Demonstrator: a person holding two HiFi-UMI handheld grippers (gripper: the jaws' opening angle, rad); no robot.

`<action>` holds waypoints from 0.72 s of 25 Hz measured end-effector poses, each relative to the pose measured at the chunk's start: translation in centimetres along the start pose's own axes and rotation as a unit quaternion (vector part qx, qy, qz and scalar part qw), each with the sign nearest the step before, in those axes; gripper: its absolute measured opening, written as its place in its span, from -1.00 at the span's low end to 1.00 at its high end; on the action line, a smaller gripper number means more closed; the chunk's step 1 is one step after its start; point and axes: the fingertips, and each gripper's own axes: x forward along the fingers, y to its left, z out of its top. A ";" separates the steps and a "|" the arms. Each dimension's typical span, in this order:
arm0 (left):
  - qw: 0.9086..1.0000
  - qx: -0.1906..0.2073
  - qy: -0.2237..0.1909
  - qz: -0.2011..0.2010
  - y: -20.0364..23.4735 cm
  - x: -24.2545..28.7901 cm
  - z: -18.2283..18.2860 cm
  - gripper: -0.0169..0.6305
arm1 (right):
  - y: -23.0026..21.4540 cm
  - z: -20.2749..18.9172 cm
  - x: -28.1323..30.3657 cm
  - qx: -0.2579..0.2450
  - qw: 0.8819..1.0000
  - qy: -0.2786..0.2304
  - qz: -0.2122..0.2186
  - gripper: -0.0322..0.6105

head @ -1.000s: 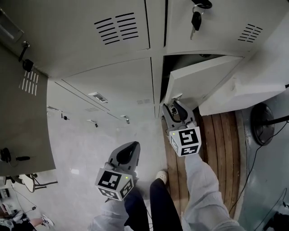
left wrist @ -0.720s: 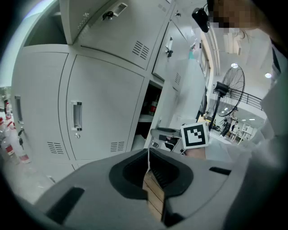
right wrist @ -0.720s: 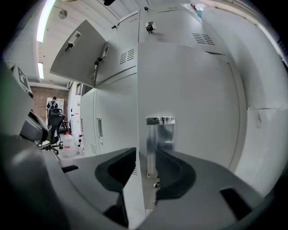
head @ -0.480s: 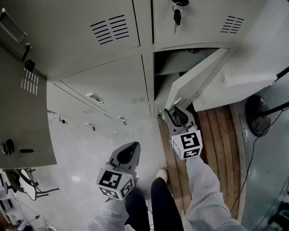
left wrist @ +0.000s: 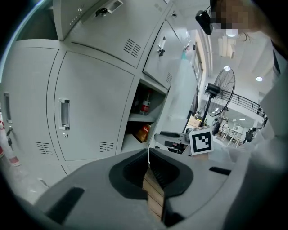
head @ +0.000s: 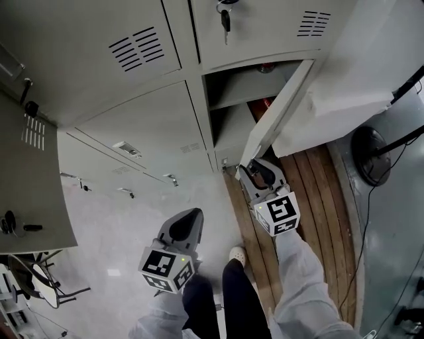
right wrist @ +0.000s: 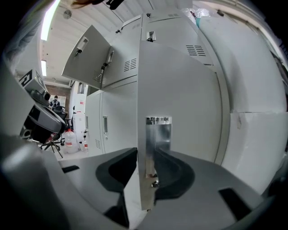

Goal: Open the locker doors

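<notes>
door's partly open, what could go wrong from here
The right hand-held gripper, whose jaws have just been closing, pinches only the thin edge of the locker door by the latch plate, so it may slip off. Swung wider, the door could knock the white block standing close beside it.

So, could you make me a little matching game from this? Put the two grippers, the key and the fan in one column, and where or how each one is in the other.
Things:
1. left gripper
2. right gripper
3. key
4. fan

Places or states:
A. hangs from a closed locker
B. jaws together, nothing between them
C. stands far right in the head view
D. clamped on the edge of the open locker door

Pairs: 1-B, 2-D, 3-A, 4-C.

The right gripper's jaws have just been closing, with the door's edge between them.
</notes>
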 end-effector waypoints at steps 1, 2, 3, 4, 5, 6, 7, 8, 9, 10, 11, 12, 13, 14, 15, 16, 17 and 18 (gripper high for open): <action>1.000 0.000 0.000 -0.003 -0.1 0.1 0.0 -0.90 | 0.0 0.0 -0.3 -0.001 1.000 0.000 0.002 -0.52; 1.000 0.002 0.001 -0.005 -0.3 0.3 0.1 -0.90 | -0.1 0.0 -0.5 -0.001 1.000 0.001 0.004 -0.52; 1.000 0.003 0.002 -0.008 -0.5 0.4 0.1 -0.90 | -0.1 -0.1 -0.8 -0.003 1.000 0.001 0.006 -0.52; 1.000 0.005 0.003 -0.011 -0.6 0.5 0.0 -0.90 | -0.2 -0.2 -1.2 -0.004 1.000 0.001 0.007 -0.52; 1.000 0.006 0.004 -0.014 -0.8 0.6 0.0 -0.90 | -0.3 -0.3 -1.5 -0.007 1.000 0.002 0.008 -0.51; 1.000 0.007 0.005 -0.016 -1.0 0.7 -0.1 -0.90 | -0.5 -0.5 -1.8 -0.009 1.000 0.003 0.009 -0.51; 1.000 0.007 0.006 -0.019 -1.2 0.8 -0.1 -0.90 | -0.6 -0.6 -2.1 -0.011 1.000 0.004 0.009 -0.51; 1.000 0.008 0.007 -0.022 -1.3 0.9 -0.2 -0.90 | -0.7 -0.7 -2.4 -0.013 1.000 0.004 0.008 -0.51; 1.000 0.009 0.007 -0.025 -1.4 0.9 -0.2 -0.90 | -0.8 -0.7 -2.7 -0.015 1.000 0.003 0.007 -0.51; 1.000 0.010 0.008 -0.027 -1.6 1.0 -0.2 -0.90 | -0.9 -0.8 -3.0 -0.016 1.000 0.003 0.006 -0.50; 1.000 0.010 0.009 -0.029 -1.7 1.1 -0.3 -0.90 | -1.0 -0.8 -3.3 -0.016 1.000 0.003 0.006 -0.50; 0.999 0.010 0.010 -0.030 -1.9 1.2 -0.4 -0.90 | -1.2 -0.9 -3.7 -0.016 1.000 0.003 0.005 -0.50; 0.999 0.011 0.011 -0.032 -2.0 1.3 -0.4 -0.90 | -1.3 -1.0 -4.0 -0.014 1.000 0.003 0.004 -0.49; 0.999 0.012 0.012 -0.035 -2.2 1.5 -0.5 -0.90 | -1.5 -1.1 -4.4 -0.013 1.000 0.003 0.002 -0.49; 0.999 0.013 0.013 -0.037 -2.4 1.6 -0.5 -0.90 | -1.6 -1.2 -4.7 -0.011 1.000 0.003 0.001 -0.49; 0.999 0.014 0.014 -0.039 -2.6 1.7 -0.4 -0.90 | -1.8 -1.3 -5.0 -0.008 1.000 0.004 0.000 -0.49; 0.999 0.016 0.015 -0.042 -2.8 1.8 -0.4 -0.90 | -1.9 -1.4 -5.3 -0.006 1.000 0.004 -0.001 -0.49; 0.999 0.017 0.016 -0.045 -3.1 1.9 -0.4 -0.90 | -2.1 -1.5 -5.7 -0.003 1.000 0.005 -0.002 -0.49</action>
